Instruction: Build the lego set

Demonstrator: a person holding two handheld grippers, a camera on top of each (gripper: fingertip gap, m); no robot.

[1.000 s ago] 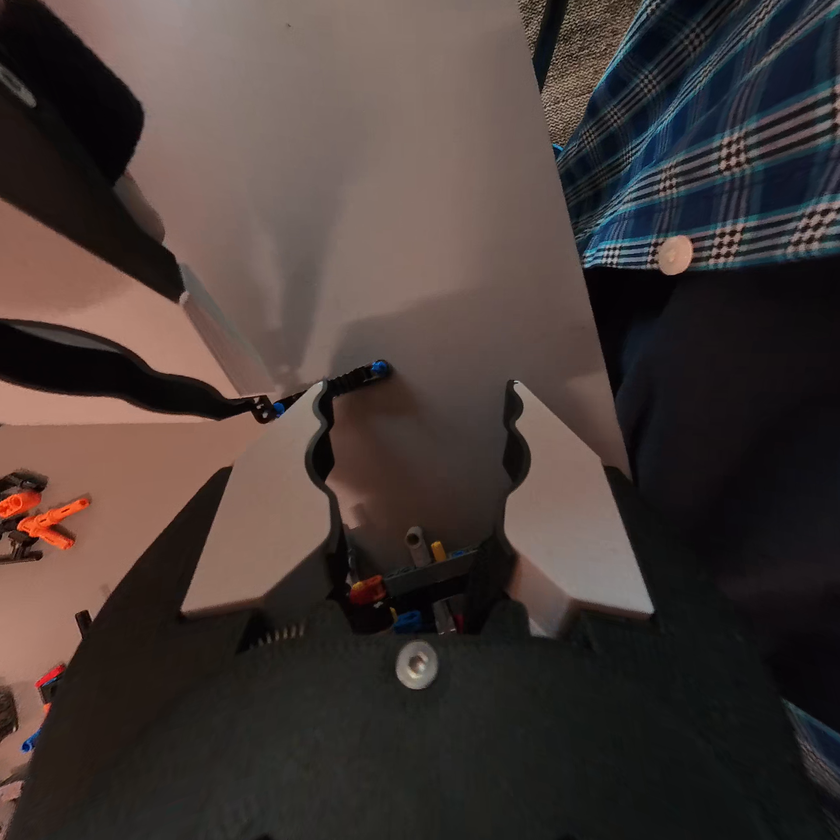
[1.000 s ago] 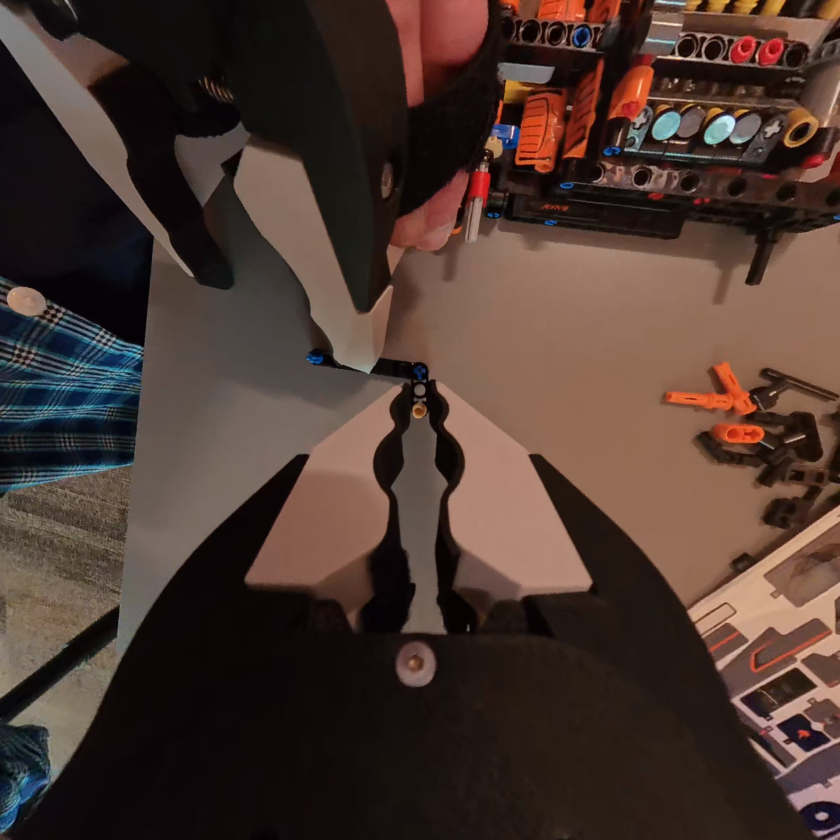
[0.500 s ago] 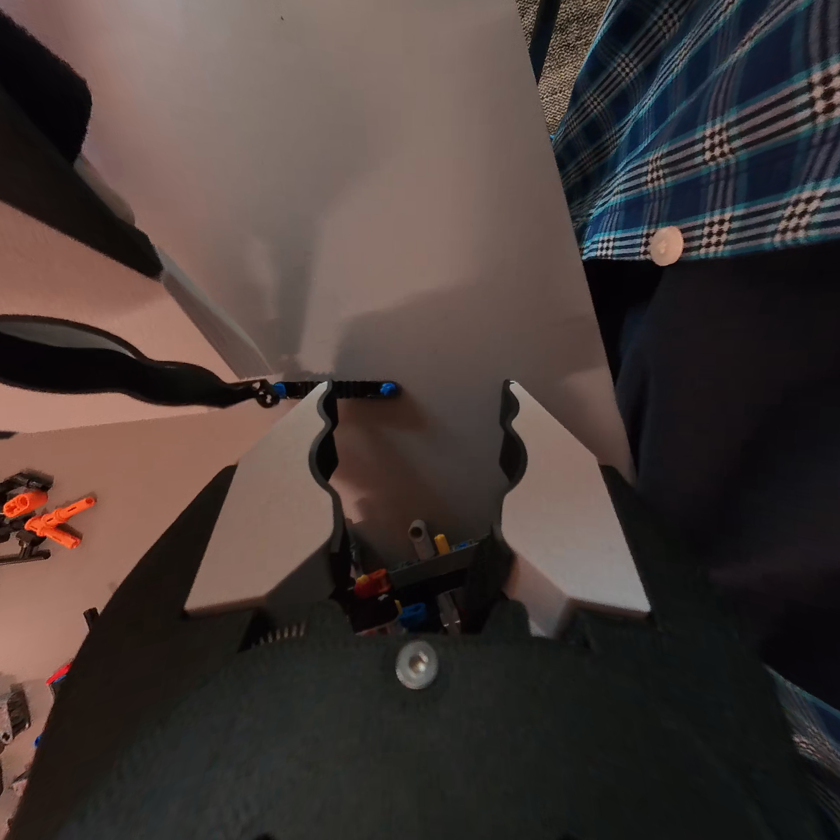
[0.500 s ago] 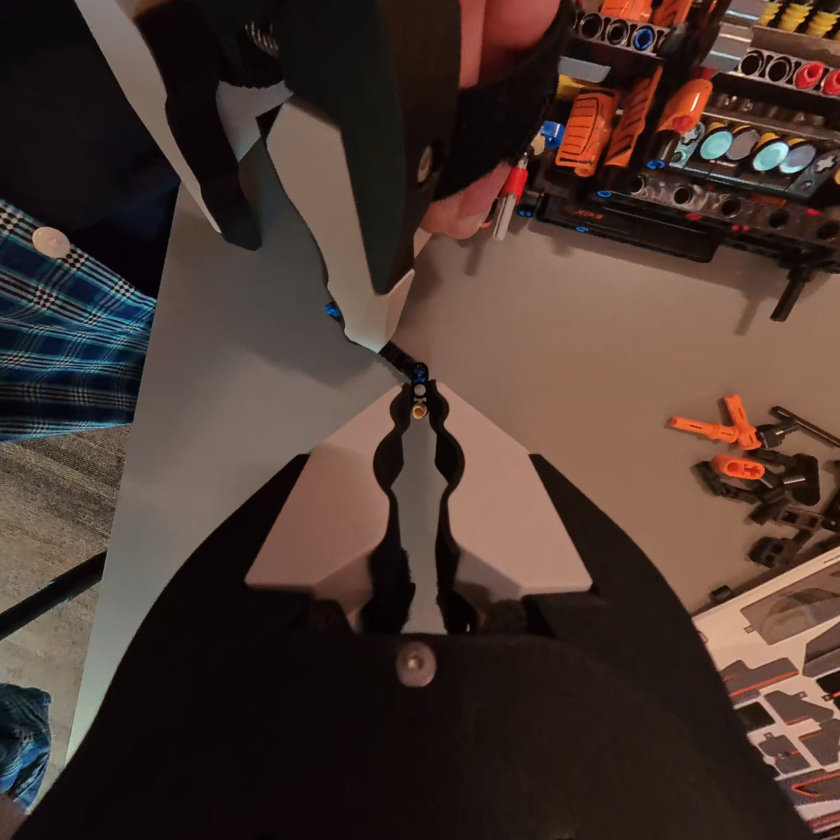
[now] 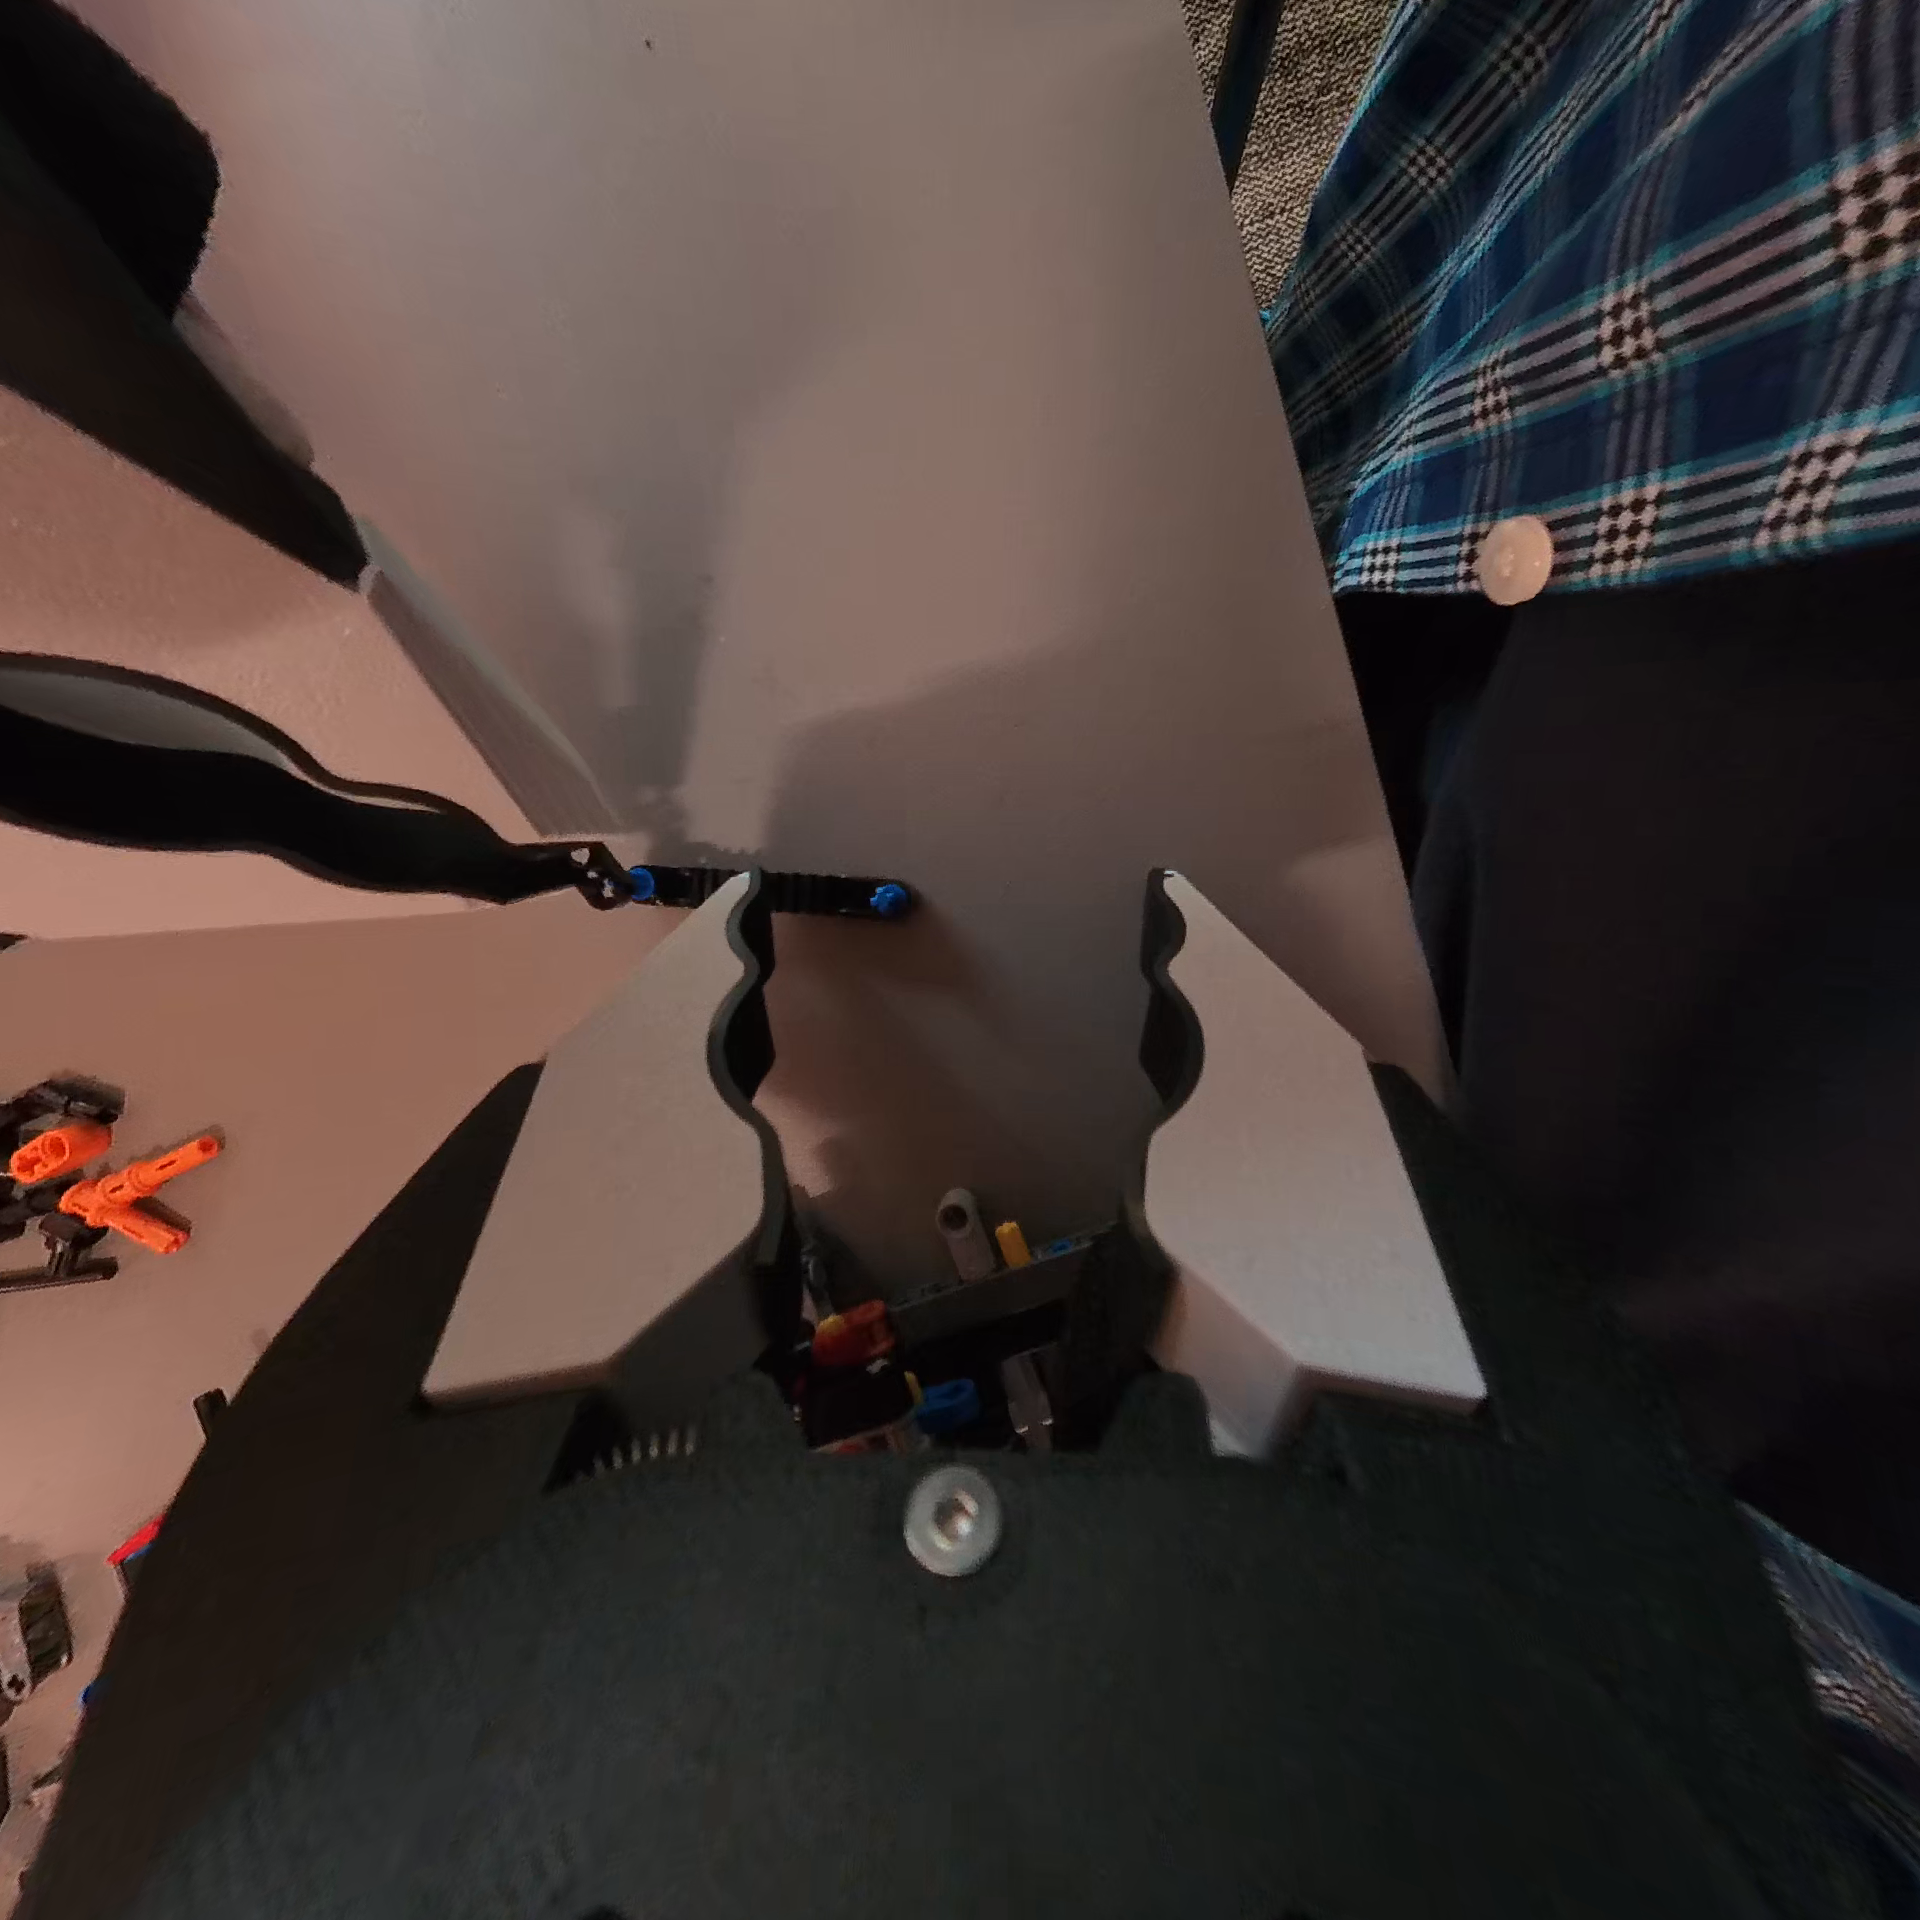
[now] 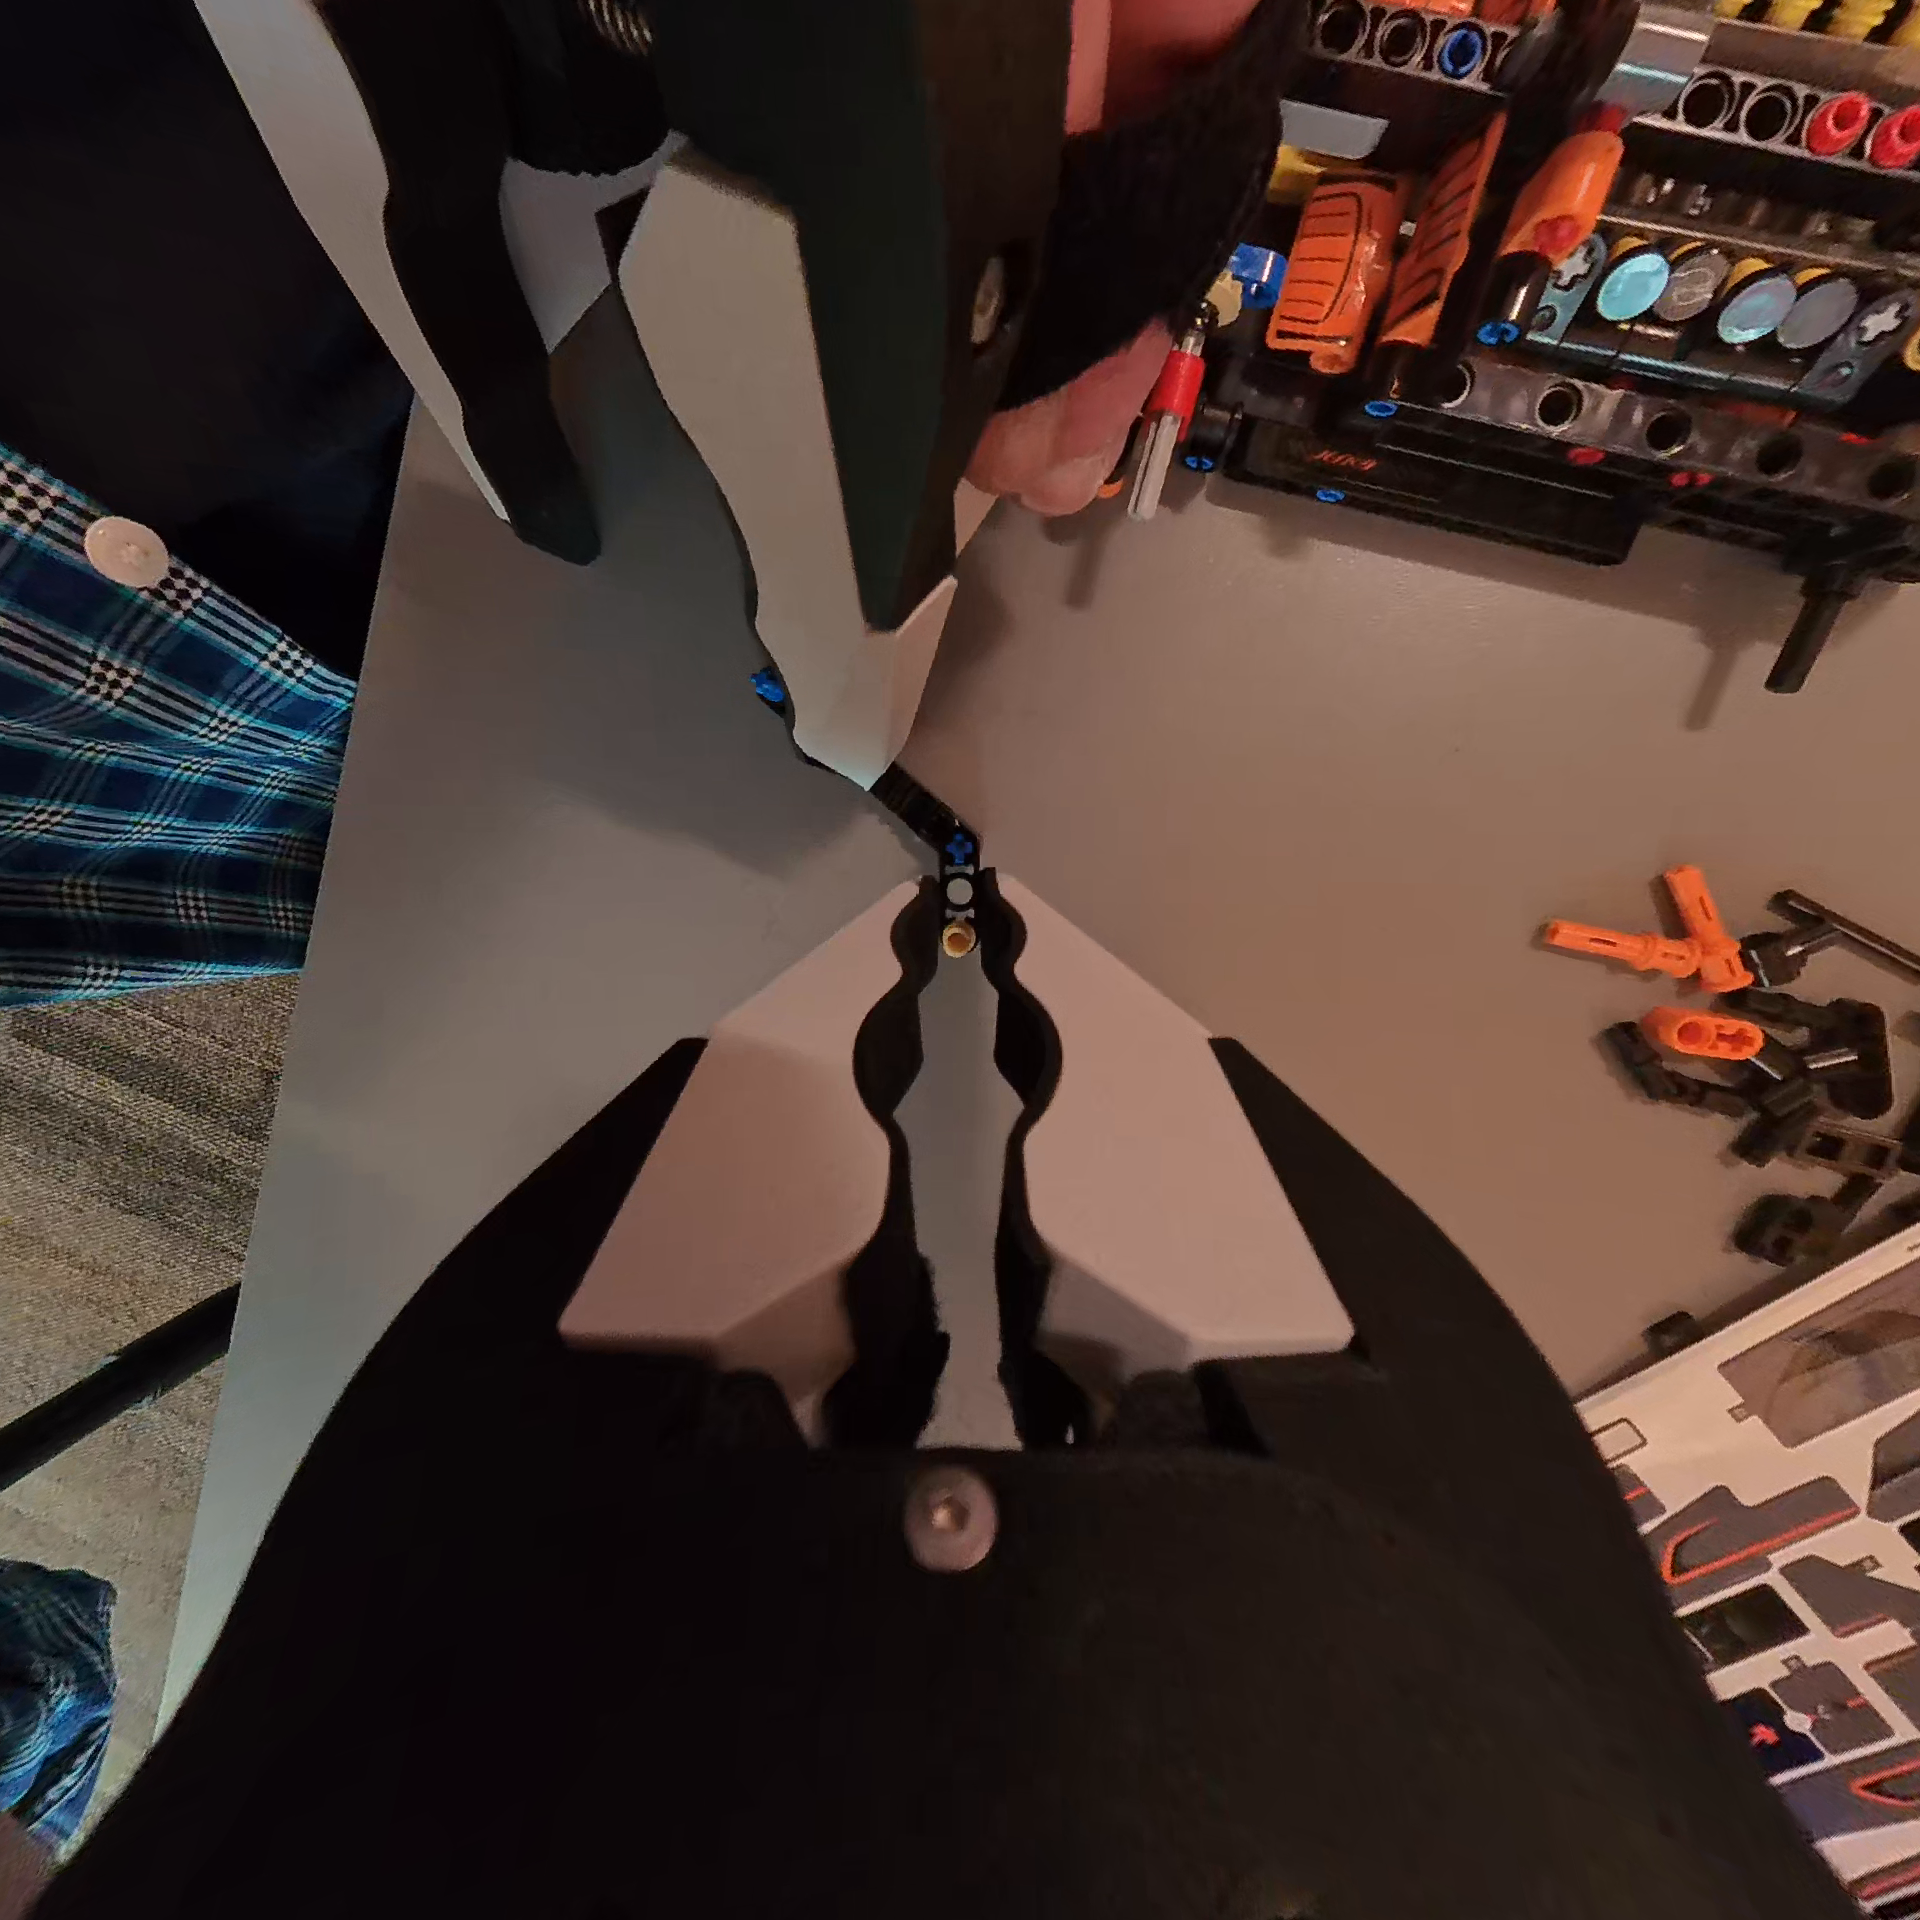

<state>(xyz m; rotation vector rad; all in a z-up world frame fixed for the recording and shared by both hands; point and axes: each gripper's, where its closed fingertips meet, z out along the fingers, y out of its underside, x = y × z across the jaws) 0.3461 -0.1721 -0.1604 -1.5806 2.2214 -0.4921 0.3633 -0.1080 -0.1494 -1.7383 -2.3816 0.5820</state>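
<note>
My right tool is pinched narrow on a small black lego piece with a tan pin at its near end and a blue pin at the far end. From that far end a black beam runs on at an angle, just over the pale tabletop; a second blue pin shows past it. My left tool stands wide with nothing between its fingers; the tip of its left finger lies across the middle of the black beam, though I cannot tell if it touches. In the left wrist view the beam lies crosswise, a blue pin near each end, the right tool's dark tips meeting it at the left. Beyond, at the back of the tabletop, sits the large built lego model in black, grey and orange. Loose orange and black pieces lie to the right, well apart from the tools, with a printed sheet nearer me. A plaid shirt shows at the tabletop's edge.
</note>
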